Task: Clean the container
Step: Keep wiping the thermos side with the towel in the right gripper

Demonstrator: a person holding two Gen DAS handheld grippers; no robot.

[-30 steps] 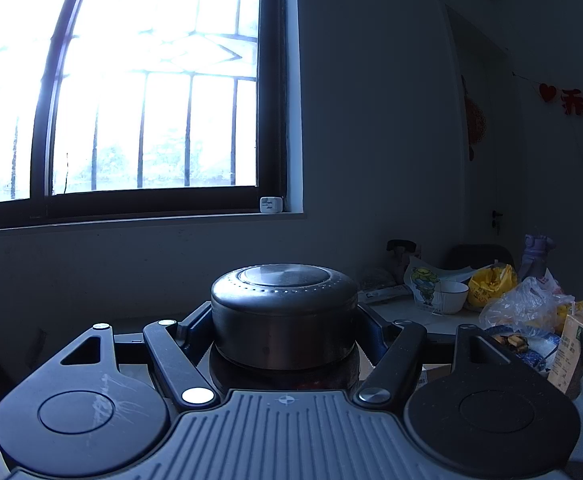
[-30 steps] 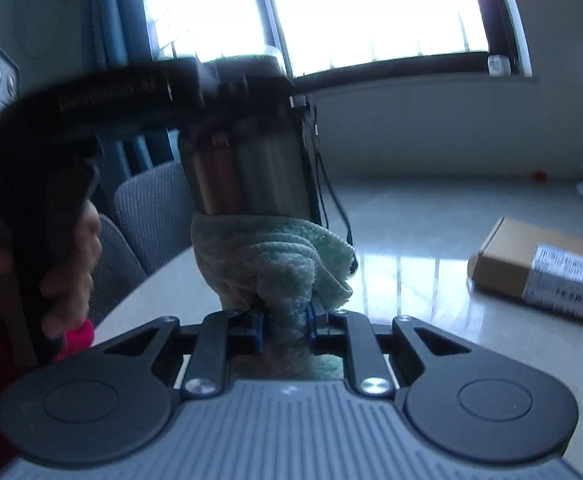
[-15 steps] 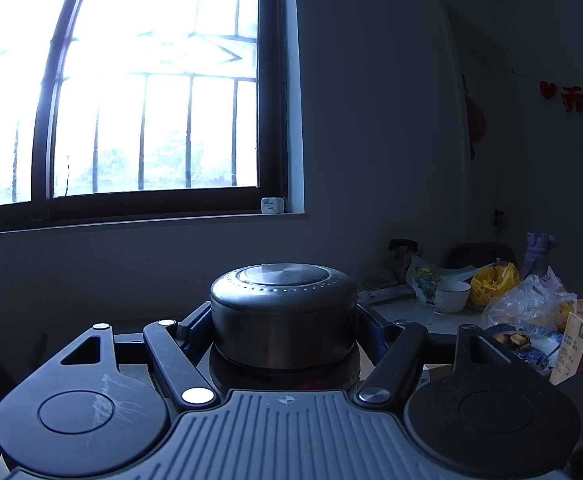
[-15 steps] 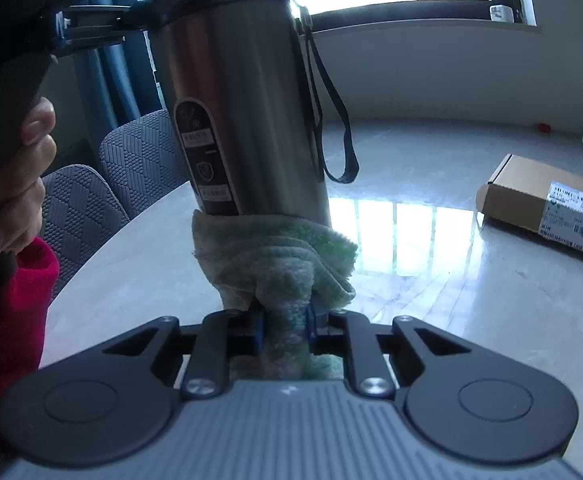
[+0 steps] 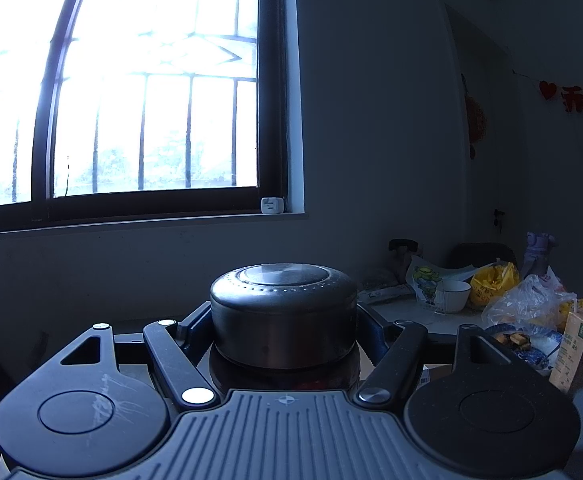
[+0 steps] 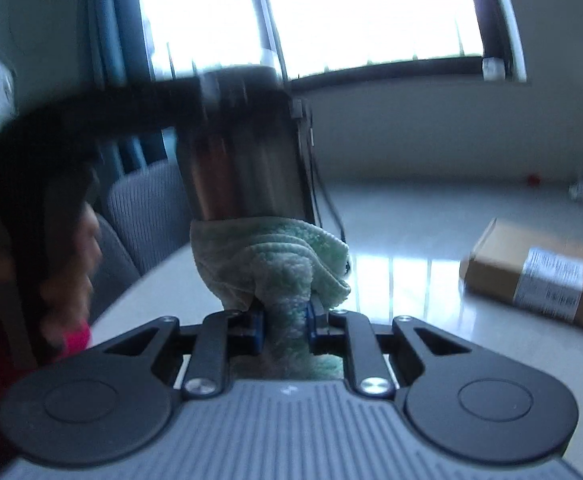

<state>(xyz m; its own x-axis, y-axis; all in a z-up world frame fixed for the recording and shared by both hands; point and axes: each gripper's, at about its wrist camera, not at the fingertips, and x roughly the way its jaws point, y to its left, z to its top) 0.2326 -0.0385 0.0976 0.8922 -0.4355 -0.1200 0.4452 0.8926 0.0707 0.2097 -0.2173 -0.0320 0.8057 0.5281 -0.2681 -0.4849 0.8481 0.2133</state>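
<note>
The table [image 6: 411,240], pale and glossy, carries a cardboard box [image 6: 531,276] to the right, well clear of the work. Above the table's near edge the steel flask [image 6: 243,160] is held upright in the air; its base is hidden behind the cloth, so whether it rests on anything cannot be told. The left gripper [image 5: 285,320] is clamped round the flask just below its cap [image 5: 283,304], fingers pressed to either side. The green cloth [image 6: 271,264] is bunched against the lower body of the flask, touching it. The right gripper [image 6: 283,328] is closed tightly on a fold of that cloth.

Judgement: the step in hand is wiping the outer wall, with the flask steadied at its top. The right view is smeared, consistent with a stroke under way. The next move calls for firm cloth contact along the wall, a steady clamp at the cap, and care that the dangling strap [image 6: 323,208] does not snag in the cloth.
</note>
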